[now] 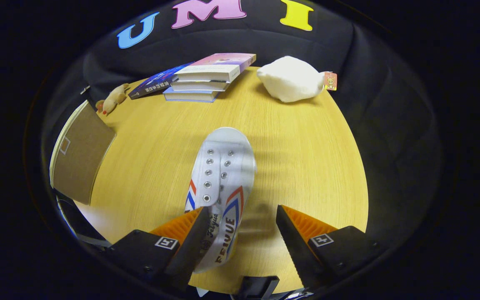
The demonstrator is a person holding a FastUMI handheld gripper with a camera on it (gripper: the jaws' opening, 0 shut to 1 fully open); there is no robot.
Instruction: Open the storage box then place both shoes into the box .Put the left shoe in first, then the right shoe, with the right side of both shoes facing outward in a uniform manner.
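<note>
- The hand-held gripper [240, 227] sits at the bottom centre of the frame, its two fingers spread wide.
- A white shoe [222, 183] lies on the desk [306, 166] in the middle of the frame, toe pointing away toward the upper part, heel end down between the fingers.
- The left finger [190, 233] is right against the shoe's heel side, overlapping it in the view; I cannot tell whether it presses on it. The right finger [296, 233] stands clear of the shoe, with bare desk between them.
- The shoe has metal eyelets with no laces and red and blue stripes on its sides.
- At the left of the frame a brown box [81, 158] stands at the desk's edge, well apart from the shoe; whether it is open I cannot tell.
- In the upper middle, beyond the shoe, a stack of books [206, 77] lies near the far edge of the desk.
- A small tan toy [113, 99] lies at the upper left, just beside the books and above the box.
- At the upper right a white bundle [291, 79] with a small tag rests at the far edge, near the books.
</note>
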